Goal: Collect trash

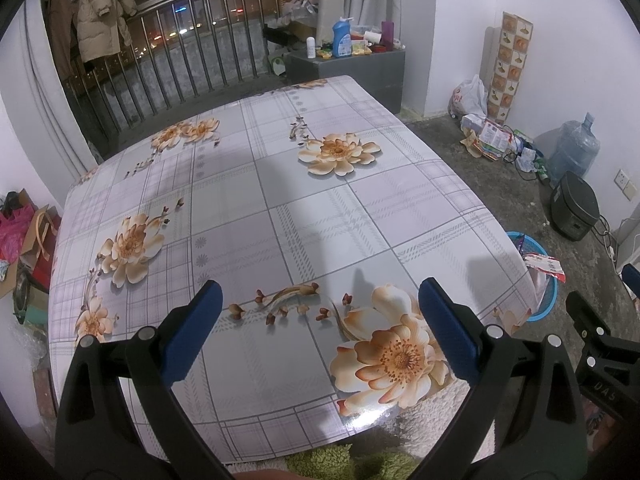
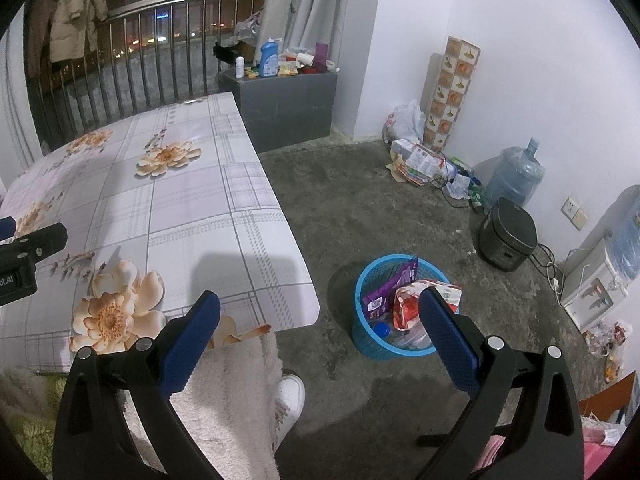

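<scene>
Trash already gathered in blue plastic mesh basket (image 2: 394, 312) on floor, just right of floral-clothed table (image 2: 224, 208).

Right gripper (image 2: 320, 336) spread wide and empty above basket, nearer than left gripper (image 1: 320, 324), likewise released over bare tabletop.

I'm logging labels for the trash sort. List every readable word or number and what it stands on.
"DAS": on the black body of the right claw, at the left wrist view's edge.
"LAI", cut off at the frame edge: on the left claw.
Wrappers in the blue basket and the blue bottle: print too blurred to read.
</scene>
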`<state>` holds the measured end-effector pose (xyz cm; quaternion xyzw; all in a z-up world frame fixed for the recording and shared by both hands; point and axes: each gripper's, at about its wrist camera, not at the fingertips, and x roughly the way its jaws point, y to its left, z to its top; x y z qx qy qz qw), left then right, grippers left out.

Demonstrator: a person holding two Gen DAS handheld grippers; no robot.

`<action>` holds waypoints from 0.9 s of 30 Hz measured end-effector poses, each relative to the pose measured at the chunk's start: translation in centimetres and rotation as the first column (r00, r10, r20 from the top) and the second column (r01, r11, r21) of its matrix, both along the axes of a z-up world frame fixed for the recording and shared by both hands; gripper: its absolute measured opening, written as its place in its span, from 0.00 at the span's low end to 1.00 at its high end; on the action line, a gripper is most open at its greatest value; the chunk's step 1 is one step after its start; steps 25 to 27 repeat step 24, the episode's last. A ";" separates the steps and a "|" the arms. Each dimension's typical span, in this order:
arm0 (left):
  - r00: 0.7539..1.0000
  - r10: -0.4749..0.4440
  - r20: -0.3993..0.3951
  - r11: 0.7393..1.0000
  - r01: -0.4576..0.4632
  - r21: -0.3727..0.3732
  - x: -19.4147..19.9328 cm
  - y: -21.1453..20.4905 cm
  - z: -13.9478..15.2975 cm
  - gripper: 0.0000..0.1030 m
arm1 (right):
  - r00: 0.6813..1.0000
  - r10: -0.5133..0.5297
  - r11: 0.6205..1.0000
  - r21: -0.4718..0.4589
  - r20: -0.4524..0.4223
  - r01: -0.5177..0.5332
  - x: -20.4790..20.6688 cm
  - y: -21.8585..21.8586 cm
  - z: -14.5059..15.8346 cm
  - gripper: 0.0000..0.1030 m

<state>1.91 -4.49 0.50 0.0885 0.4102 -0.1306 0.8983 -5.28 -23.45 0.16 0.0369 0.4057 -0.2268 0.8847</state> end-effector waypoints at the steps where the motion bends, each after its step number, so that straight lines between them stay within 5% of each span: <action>1: 1.000 0.001 0.000 1.000 -0.001 0.000 0.1 -0.1 0.0 0.91 | 1.000 0.001 1.000 0.000 0.000 -0.001 0.0 0.0 0.0 0.94; 27: 1.000 0.001 -0.003 1.000 -0.001 0.000 0.0 -0.1 0.1 0.92 | 1.000 0.000 1.000 -0.001 0.000 0.000 0.1 0.2 -0.1 0.94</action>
